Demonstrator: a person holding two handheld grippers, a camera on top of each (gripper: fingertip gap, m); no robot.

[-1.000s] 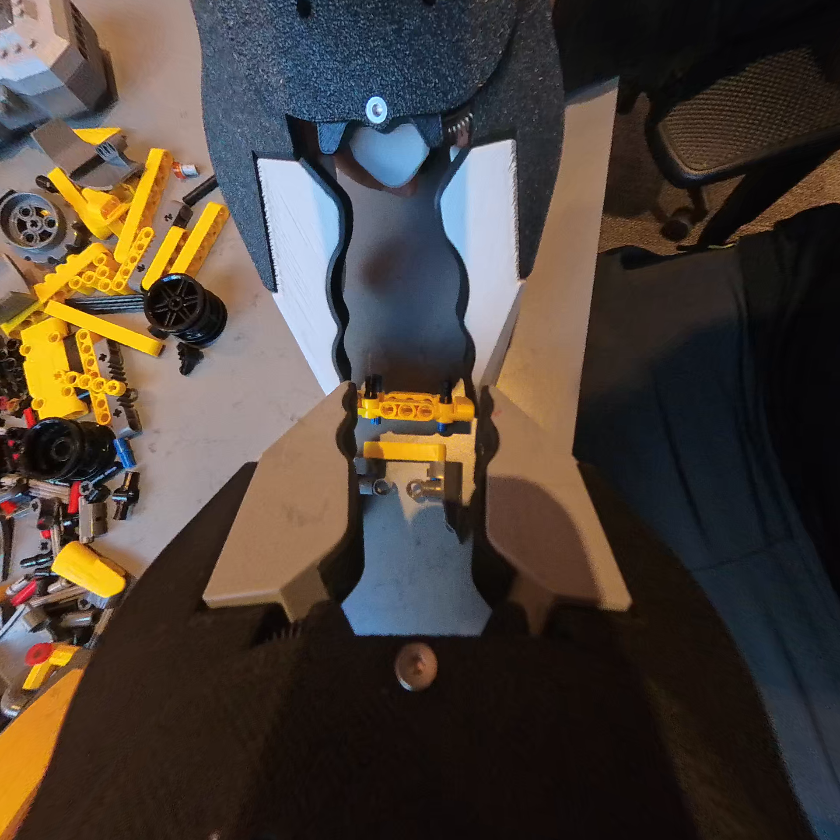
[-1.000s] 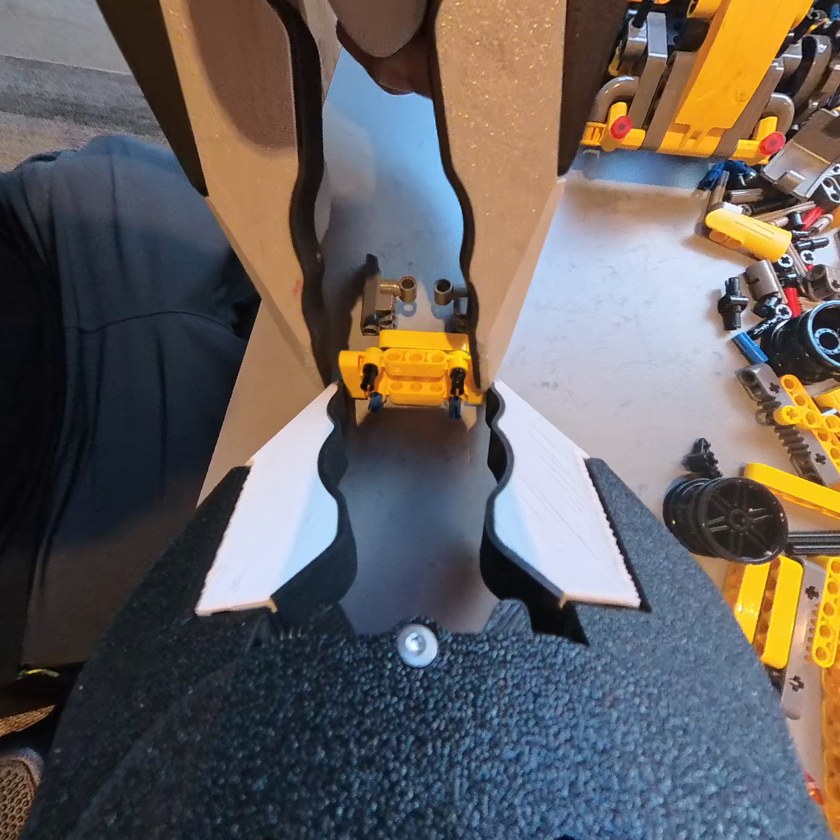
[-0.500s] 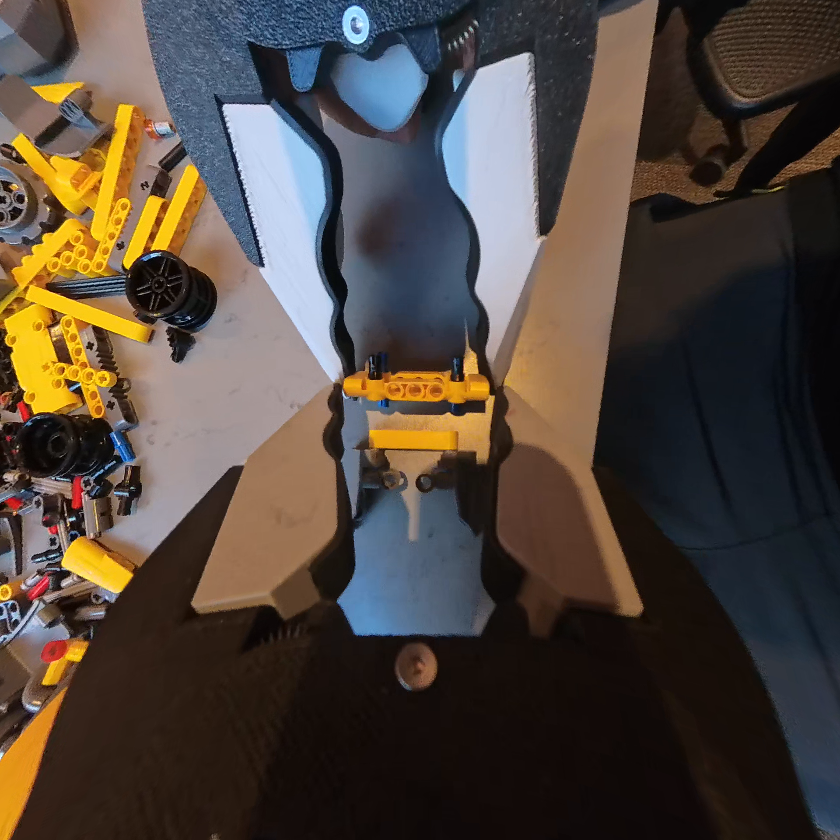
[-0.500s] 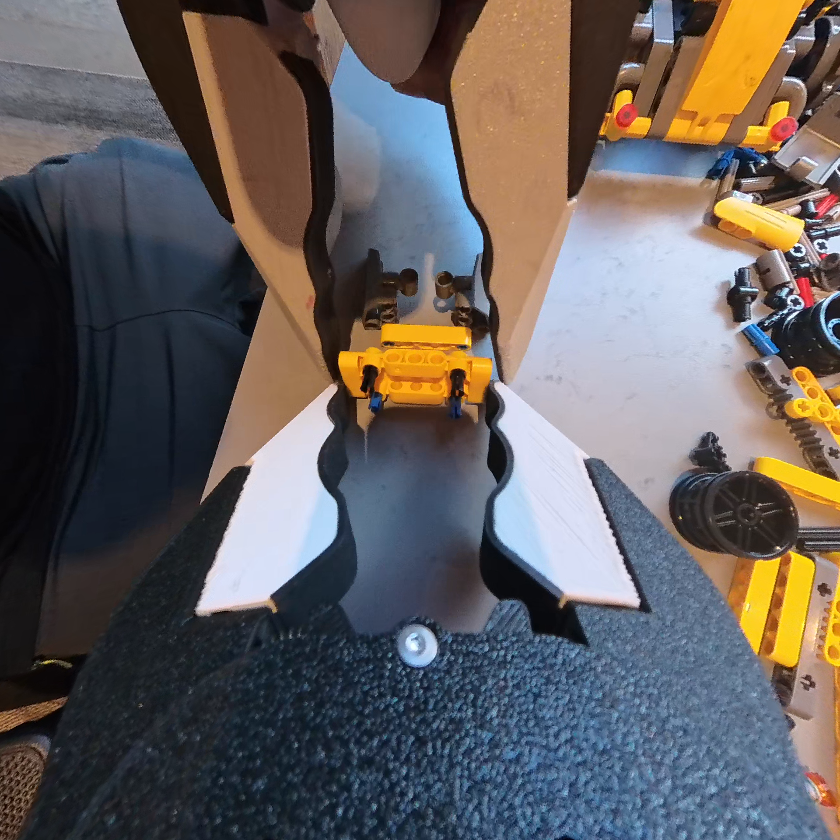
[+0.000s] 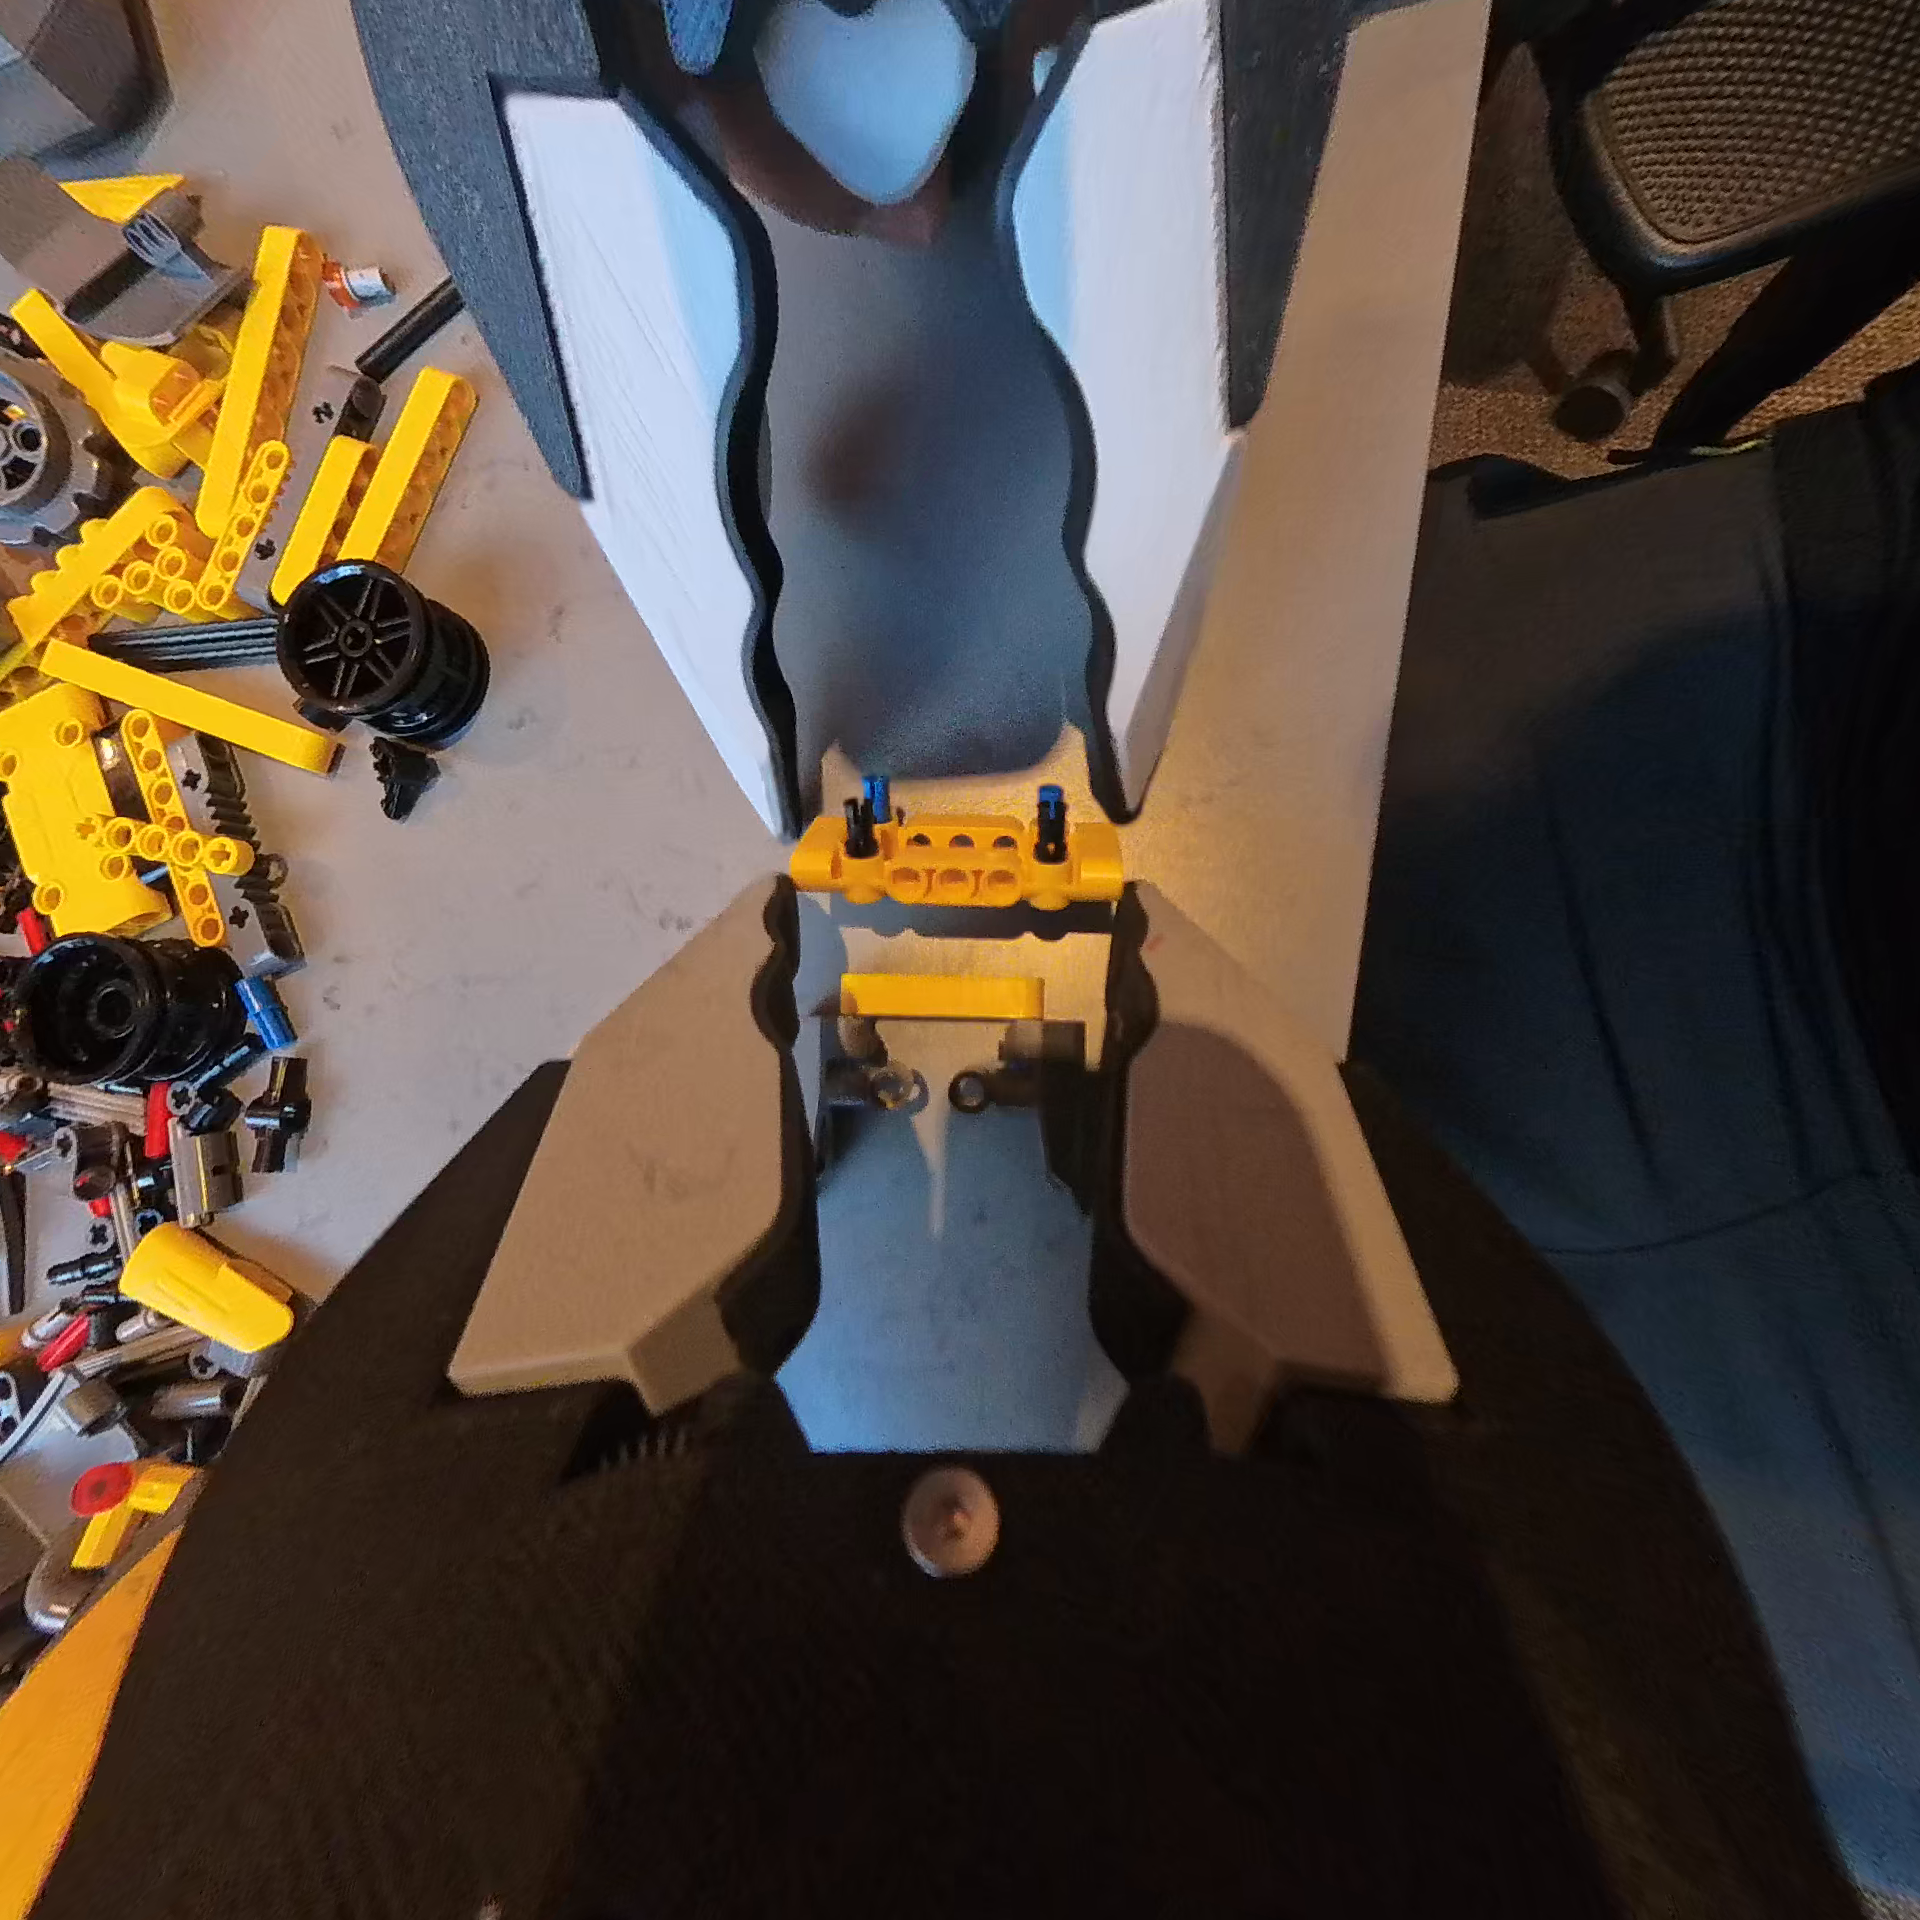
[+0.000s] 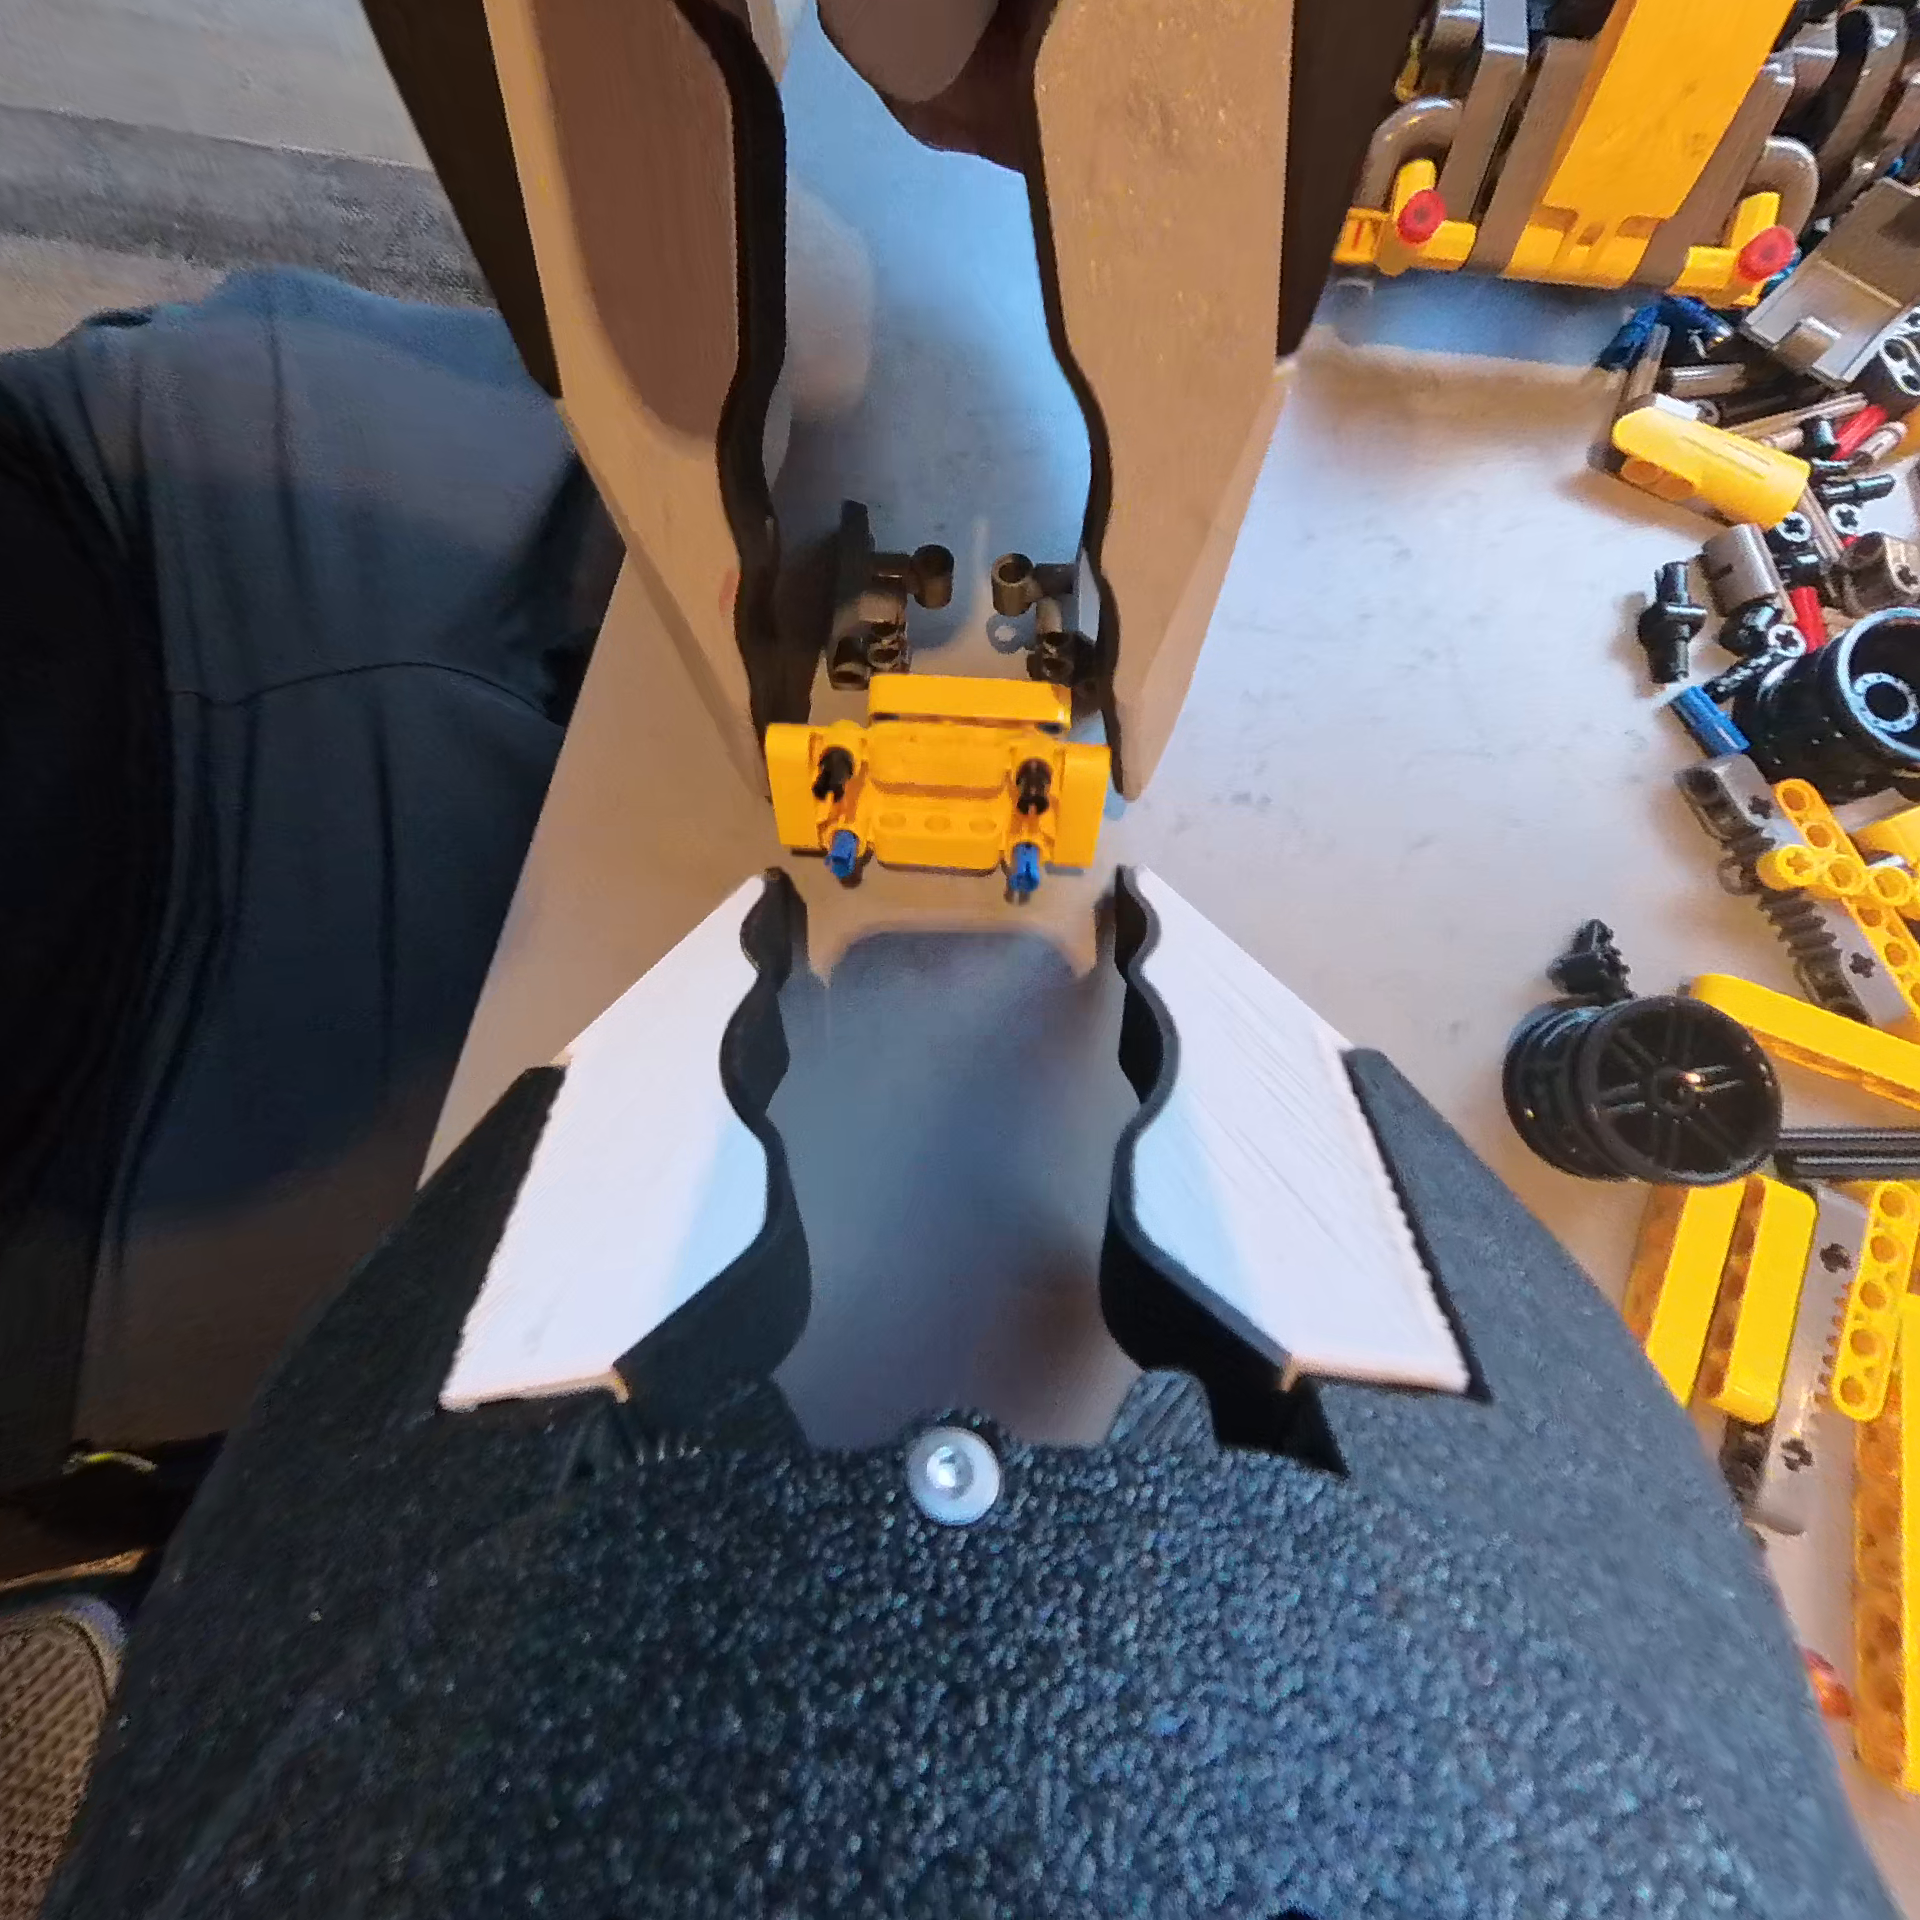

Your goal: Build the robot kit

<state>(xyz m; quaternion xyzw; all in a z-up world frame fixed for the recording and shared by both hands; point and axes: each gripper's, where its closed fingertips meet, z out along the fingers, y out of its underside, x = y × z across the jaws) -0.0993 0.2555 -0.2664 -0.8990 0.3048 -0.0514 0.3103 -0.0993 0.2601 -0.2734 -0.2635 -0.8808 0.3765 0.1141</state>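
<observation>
A small yellow brick assembly with black and blue pins sits between the fingertips of my left gripper, which is shut on it above the table's edge. Dark connector pieces and a small yellow plate lie further back between its grey fingers. In the right wrist view the assembly is gripped by the left gripper opposite. My right gripper, with white fingers, faces it, parted and empty, its tips a short gap from the blue pins. It shows in the left wrist view too.
Loose yellow beams, black wheels and small pins lie on the pale table. A larger yellow built model stands at the back. A person's dark clothing lies just past the table edge, with an office chair beyond. My left and right fingertips are right by each other.
My right gripper has drawn back from the yellow assembly, whose sides its tips flanked before. The assembly stays in the left gripper and now tilts its pins toward the right gripper.
</observation>
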